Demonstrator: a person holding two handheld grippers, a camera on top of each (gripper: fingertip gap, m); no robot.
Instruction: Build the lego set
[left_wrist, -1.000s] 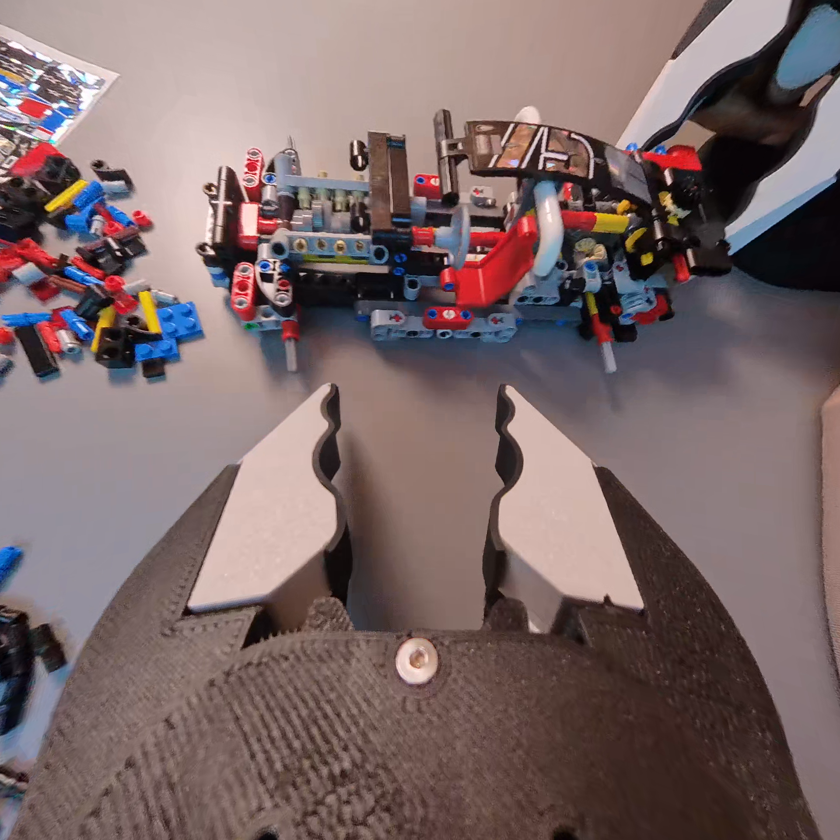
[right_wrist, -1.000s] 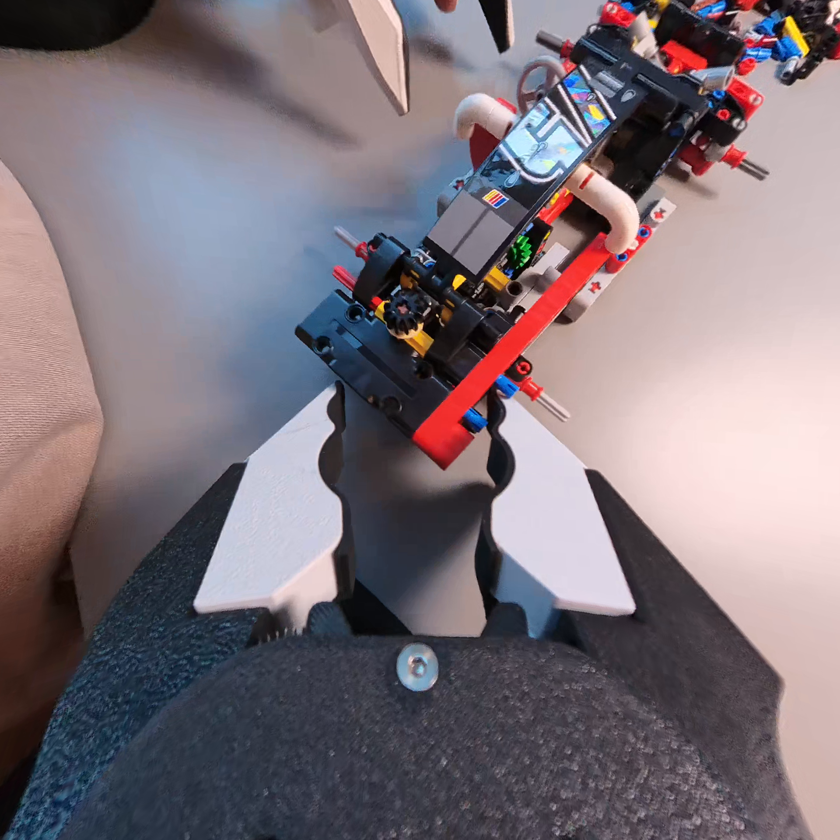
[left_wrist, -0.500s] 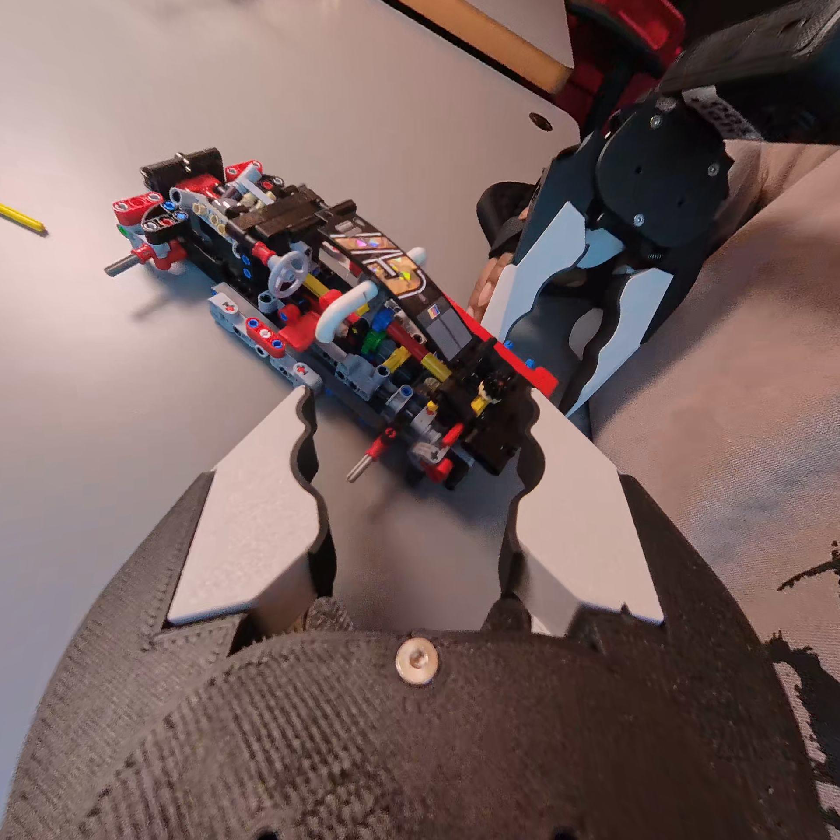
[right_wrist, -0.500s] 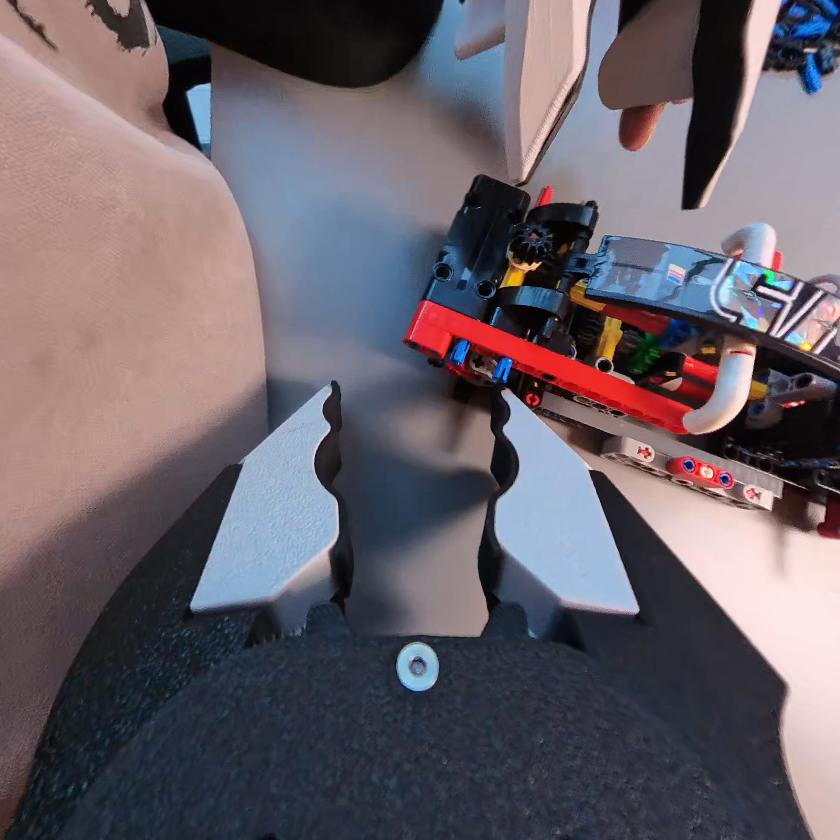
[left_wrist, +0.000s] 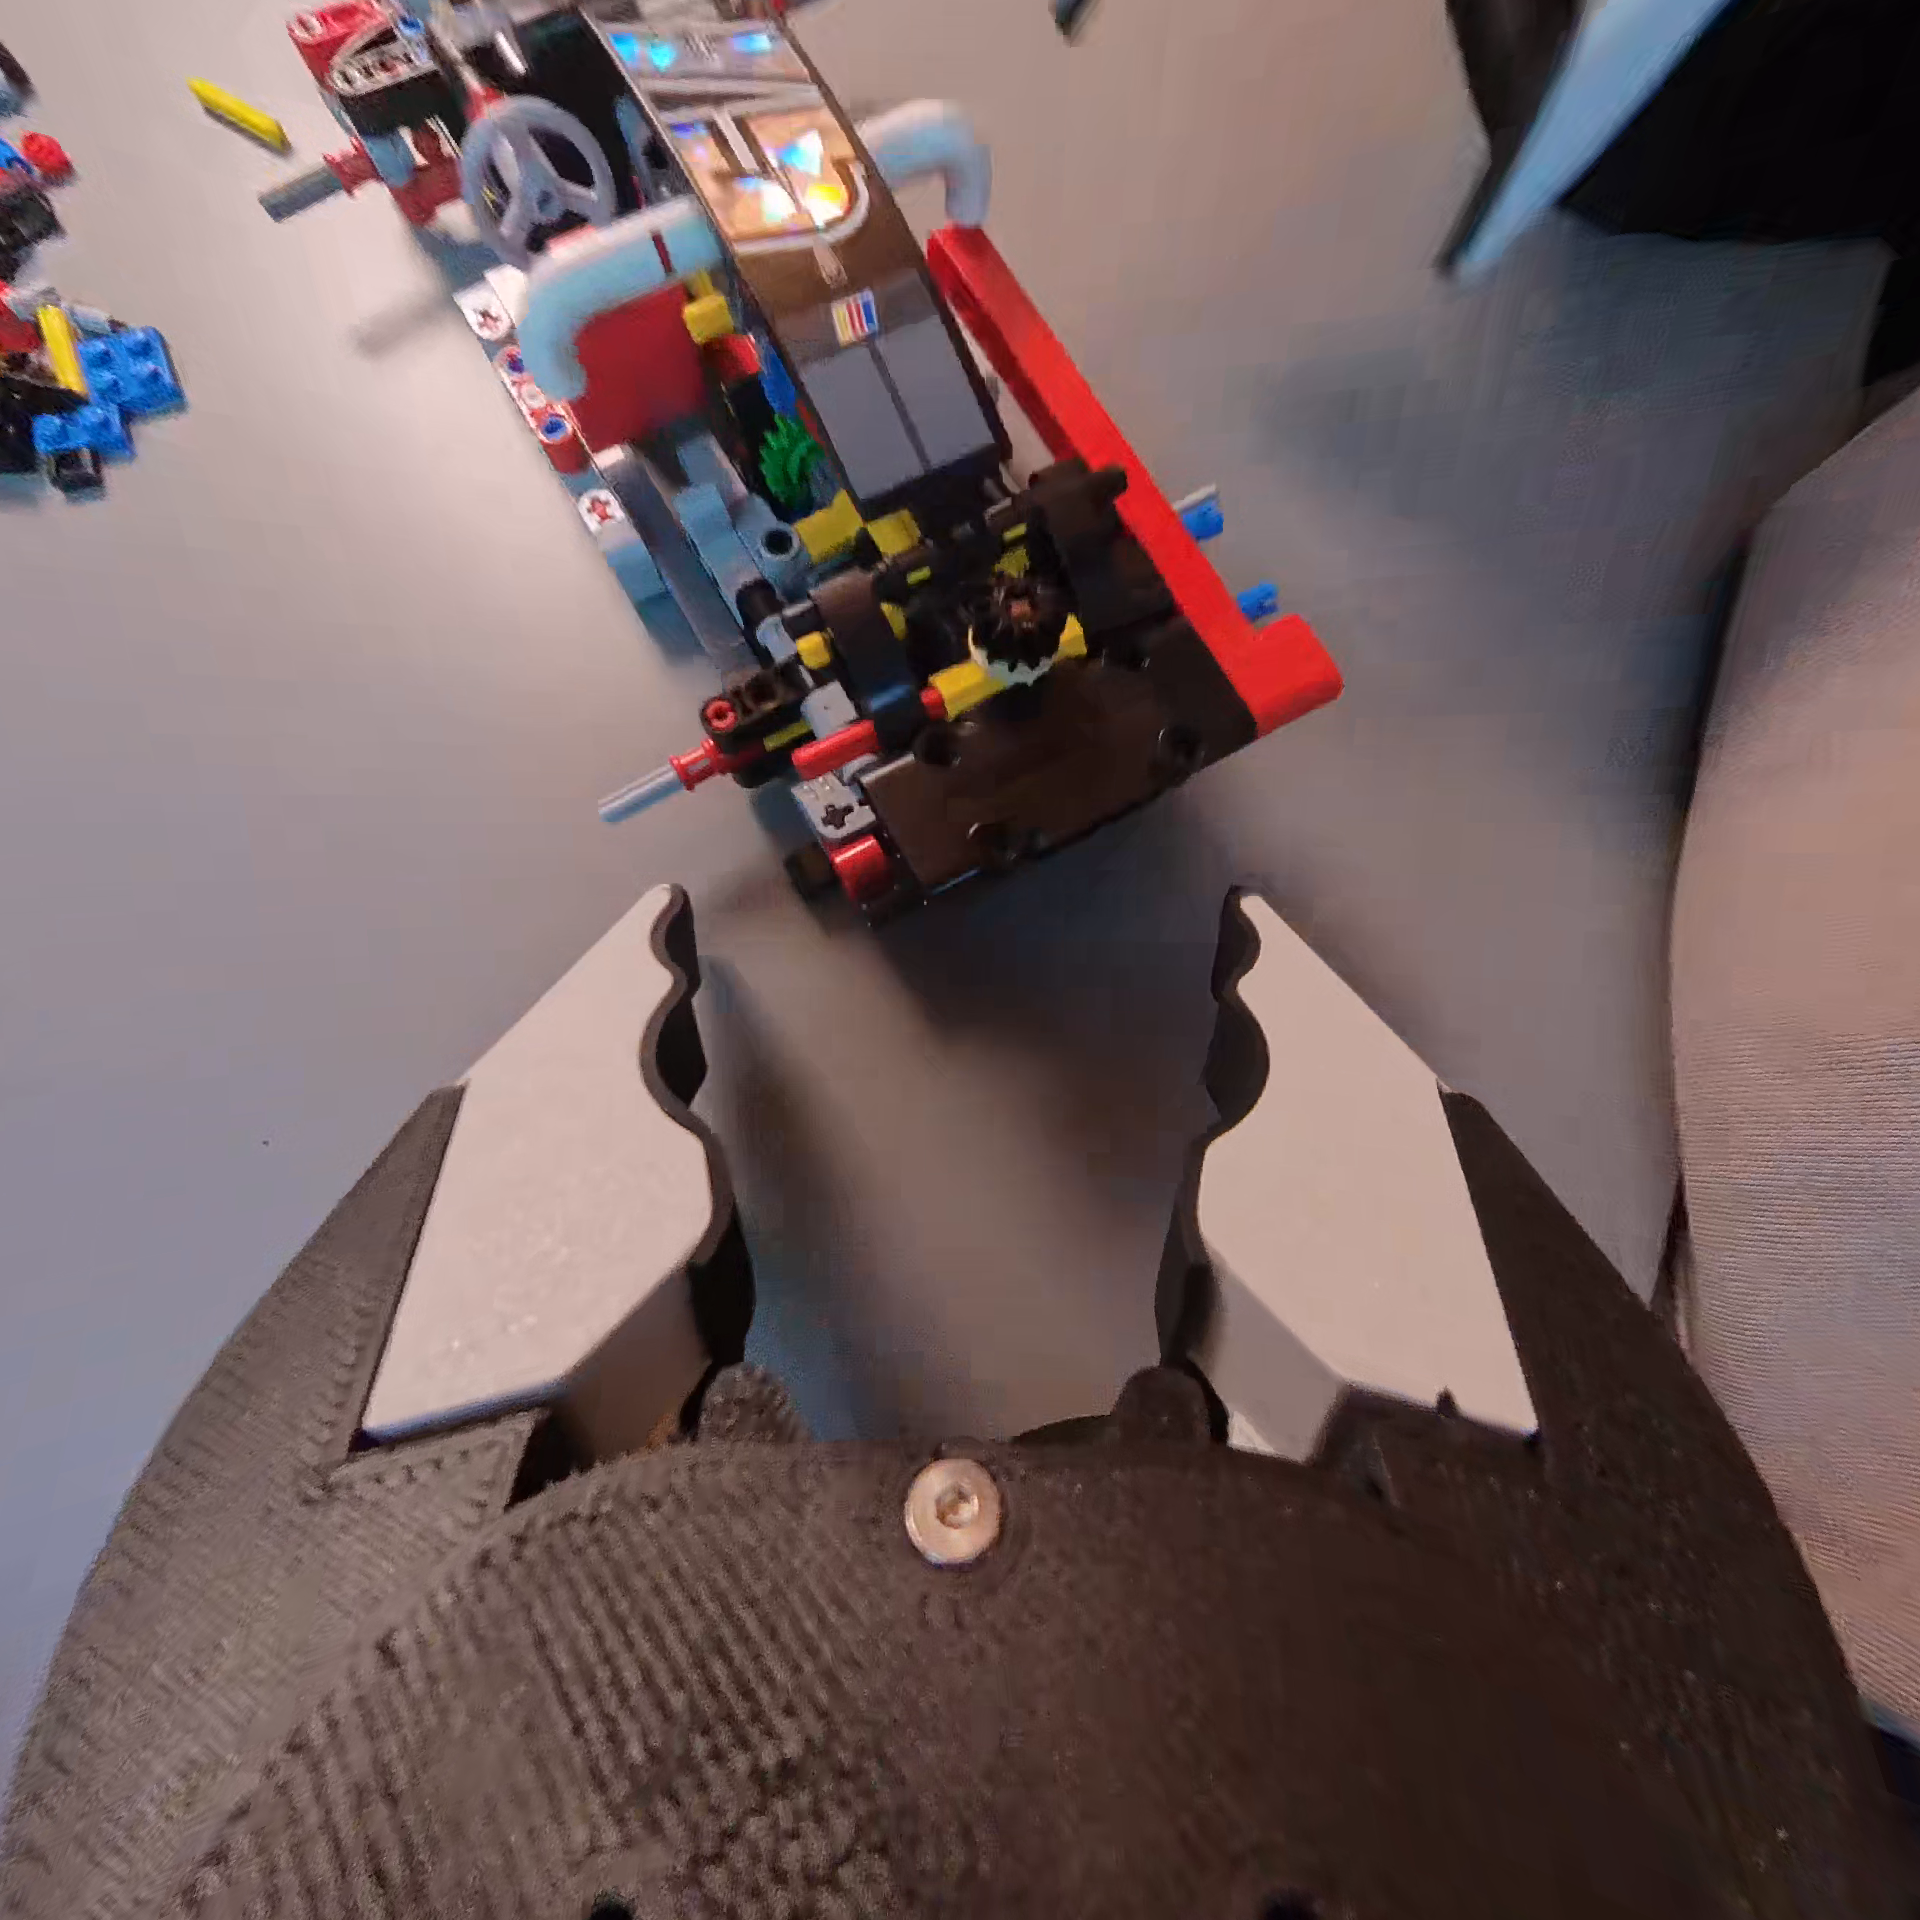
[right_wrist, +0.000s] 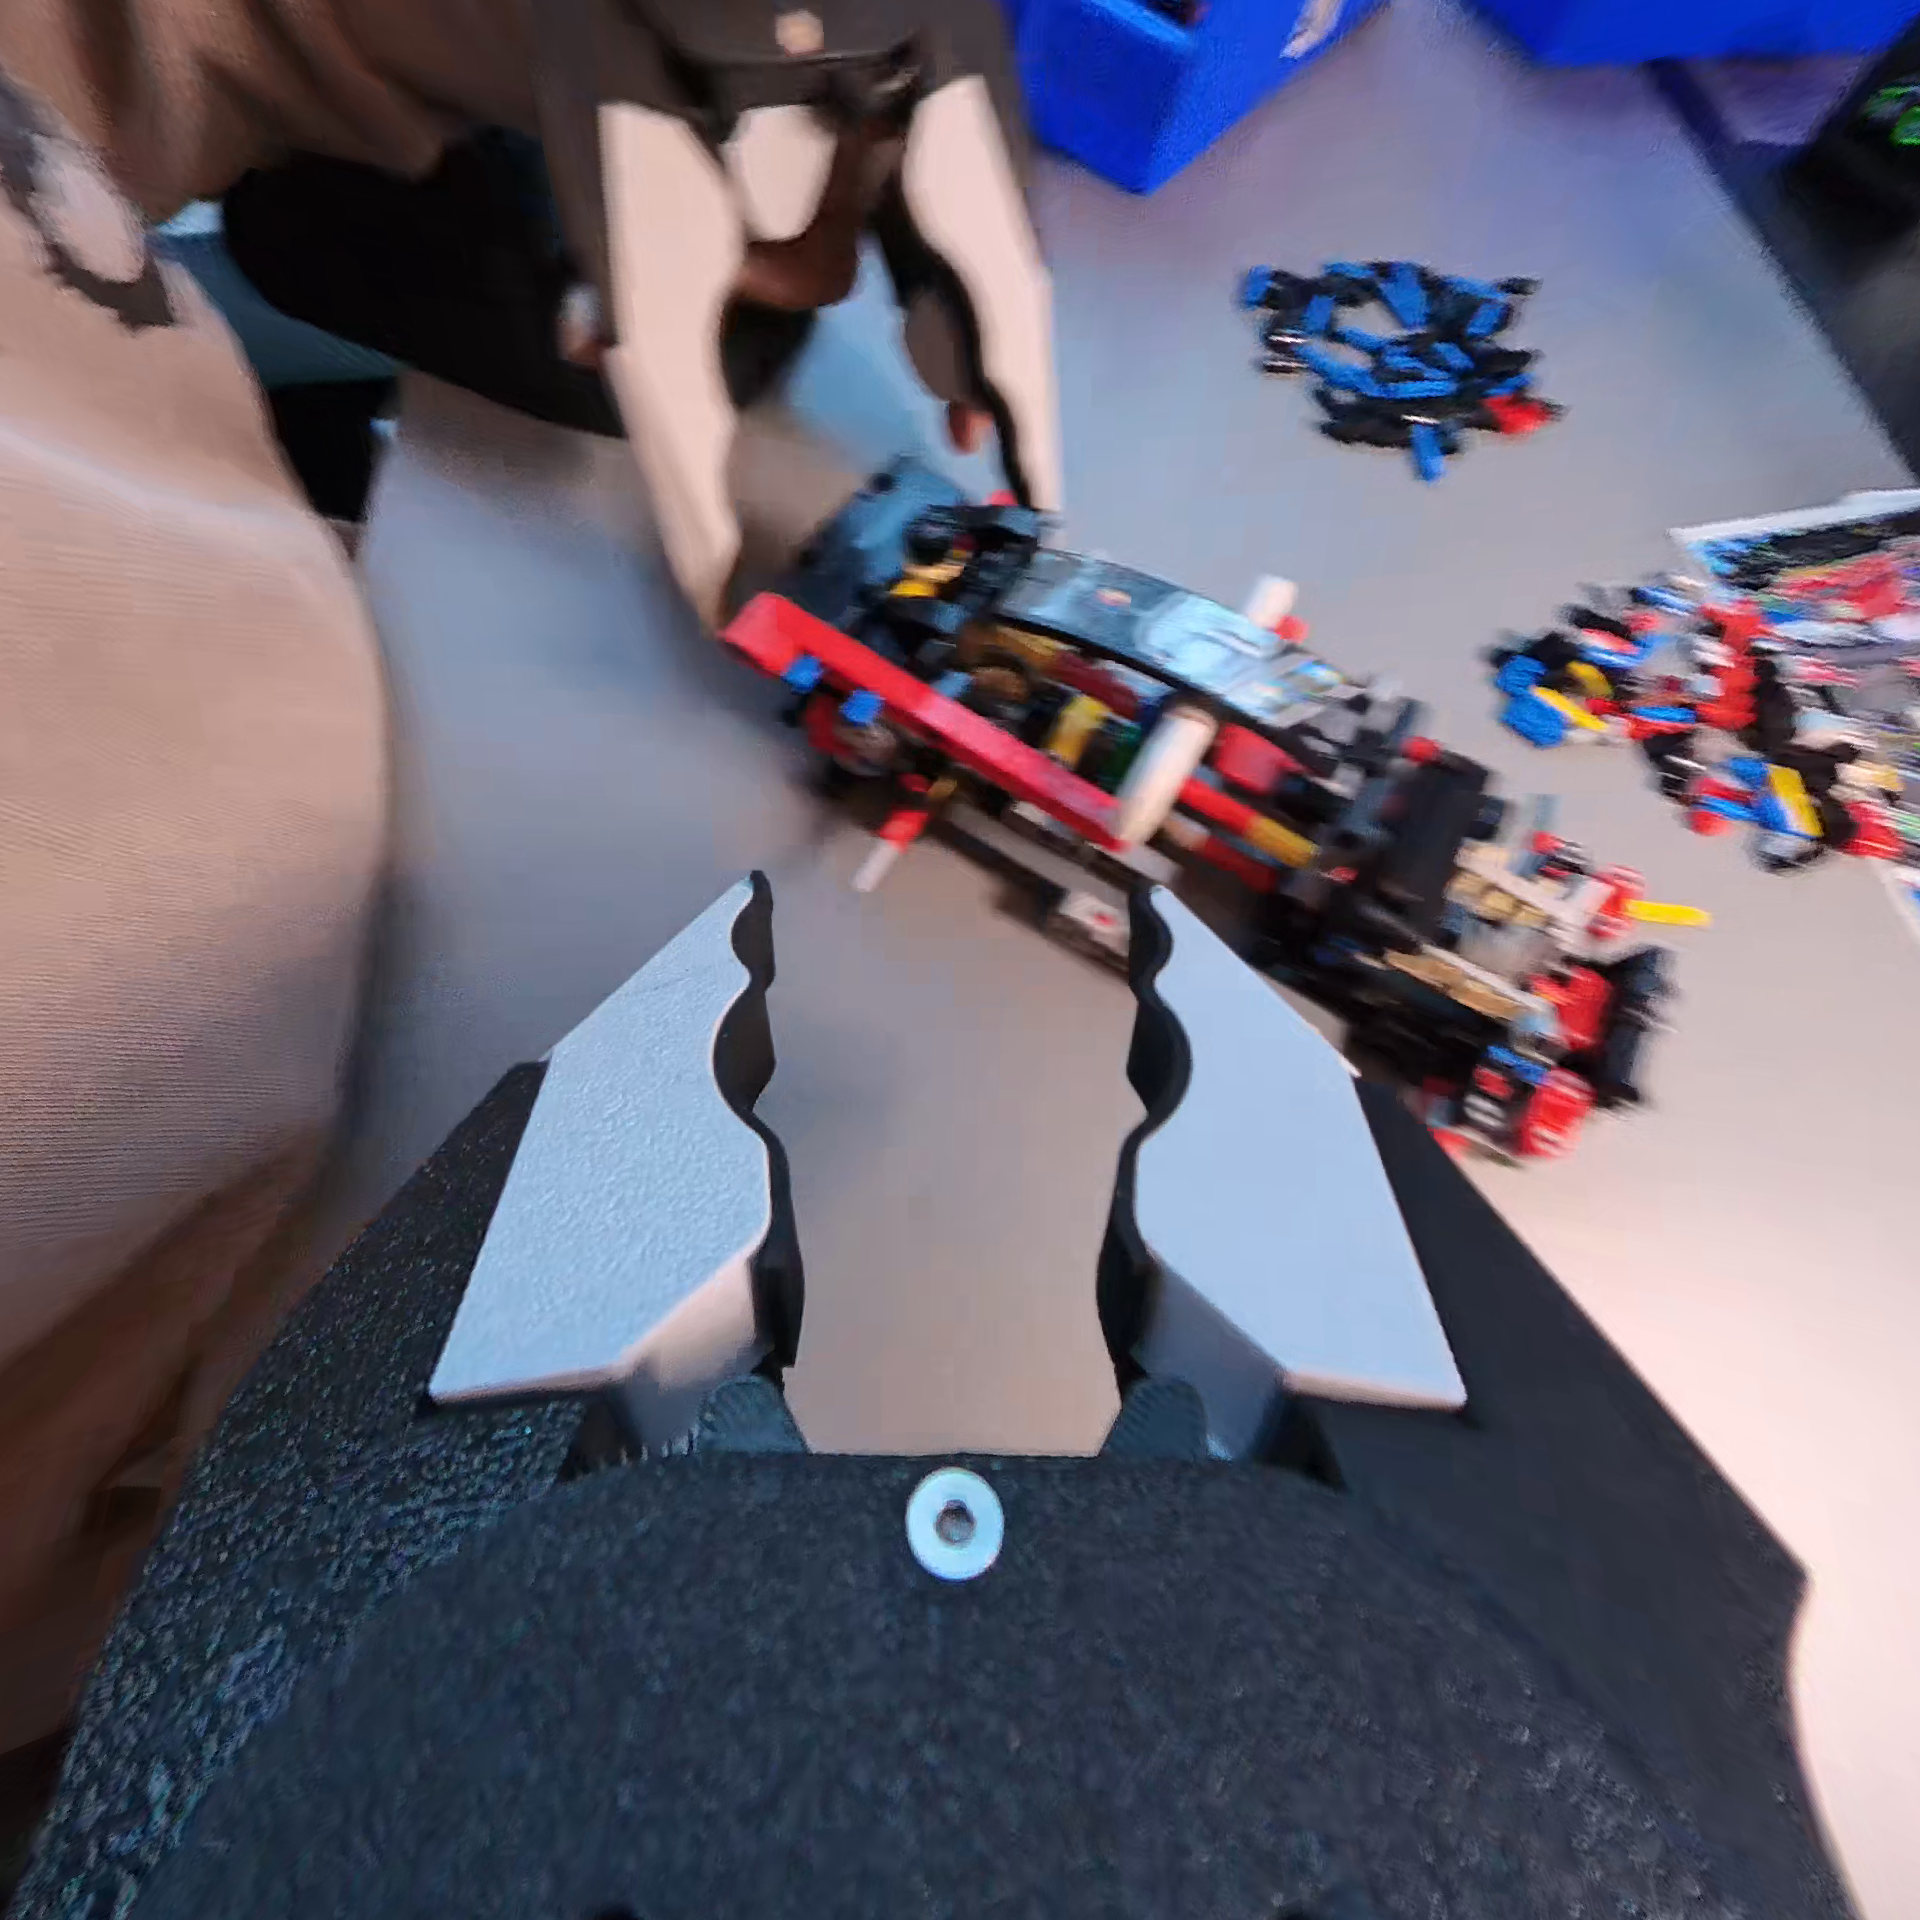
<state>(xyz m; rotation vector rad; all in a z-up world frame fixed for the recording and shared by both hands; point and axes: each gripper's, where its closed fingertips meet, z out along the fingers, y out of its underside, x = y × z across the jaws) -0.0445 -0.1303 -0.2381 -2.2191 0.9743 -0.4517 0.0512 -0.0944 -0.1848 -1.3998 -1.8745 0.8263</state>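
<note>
Grey laminate of the table (left_wrist: 260, 935) is carrying the whole work area, and the partly built lego car chassis (left_wrist: 935, 540) is lying on it with its black rear block turned toward the left gripper (left_wrist: 951, 914). One second ago the chassis was being seen side-on from the left wrist view; it is now being seen end-on, so the left gripper is being brought round behind the model. In the right wrist view the left gripper is being lowered astride the rear end, one finger (right_wrist: 675, 436) just beside the tip of the red side beam (right_wrist: 914, 717); contact cannot be confirmed through the motion blur. Its jaws are being held wide apart with nothing between them. The right gripper (right_wrist: 951, 904), which half a second ago was close against the red beam, is now being held back from the model's flank, its jaws likewise spread and empty. This is being judged as a change of grip: the model is probably being prepared for clamping at the rear so that a further part can be fitted. Loose bricks (left_wrist: 83, 395) are lying well apart to the left, and a blue pile (right_wrist: 1392, 353) farther off.
</note>
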